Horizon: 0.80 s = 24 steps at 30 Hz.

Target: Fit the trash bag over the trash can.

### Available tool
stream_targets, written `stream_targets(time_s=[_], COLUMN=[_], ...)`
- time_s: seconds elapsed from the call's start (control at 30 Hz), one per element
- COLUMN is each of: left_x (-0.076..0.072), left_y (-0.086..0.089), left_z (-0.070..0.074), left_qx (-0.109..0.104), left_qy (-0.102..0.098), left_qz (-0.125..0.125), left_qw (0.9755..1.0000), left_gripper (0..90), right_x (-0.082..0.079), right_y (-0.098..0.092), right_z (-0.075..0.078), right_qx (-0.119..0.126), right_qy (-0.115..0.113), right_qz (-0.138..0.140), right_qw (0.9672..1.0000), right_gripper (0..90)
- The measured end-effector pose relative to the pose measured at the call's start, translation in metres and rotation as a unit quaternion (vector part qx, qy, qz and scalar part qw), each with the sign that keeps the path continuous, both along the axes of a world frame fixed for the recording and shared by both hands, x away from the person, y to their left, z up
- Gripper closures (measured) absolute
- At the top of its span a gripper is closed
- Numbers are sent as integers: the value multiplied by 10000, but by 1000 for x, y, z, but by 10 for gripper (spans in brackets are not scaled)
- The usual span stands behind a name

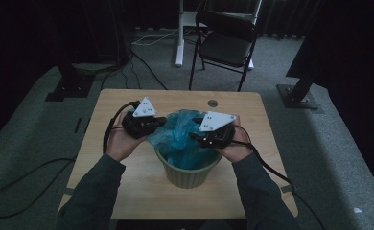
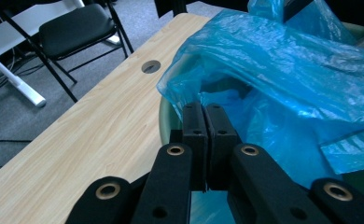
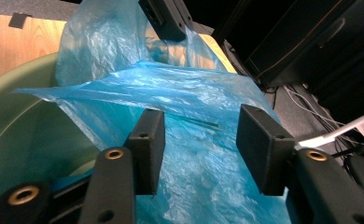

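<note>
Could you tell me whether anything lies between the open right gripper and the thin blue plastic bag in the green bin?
Nothing visible does. The right gripper stands open directly over the crinkled blue plastic bag, inside the round green bin.

Bin (image 1: 187, 176) interior hidden under the bag (image 1: 178, 134). Whether the left tool (image 2: 206, 122) pinches film: cannot tell. Chair (image 2: 73, 28) beyond it cut off by edge.
</note>
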<state>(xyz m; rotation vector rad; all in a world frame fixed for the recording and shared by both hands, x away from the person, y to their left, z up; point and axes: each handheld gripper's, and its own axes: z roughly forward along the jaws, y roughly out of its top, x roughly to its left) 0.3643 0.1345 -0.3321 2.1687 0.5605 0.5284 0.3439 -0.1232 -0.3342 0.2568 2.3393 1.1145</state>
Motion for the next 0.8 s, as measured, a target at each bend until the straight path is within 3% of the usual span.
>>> stream_targets(time_s=[0.4,0.47,0.63,0.77,0.8], left_x=[-3,-4,-3,-1,-1], left_y=[-4,-3,-1,4,4], left_z=[1,1,-1,-5,-5], left_qx=[24,18,21,78,78], left_qy=[-47,-43,-22,19,19], left_qz=[-90,-68,-50,56,56], left_qw=[9999,10000,10000,10000,10000], left_gripper=[881,882,882,881,881], right_x=[0,2,7,14,14], right_y=[5,3,-4,-15,-15], right_z=[-4,-3,1,9,9], right_qx=[-110,-85,-7,182,182], right_qy=[44,73,106,152,152], right_qz=[132,-54,-405,-890,-890], right_qw=[9998,9999,9991,9958,9958], right_gripper=[816,899,900,900,900])
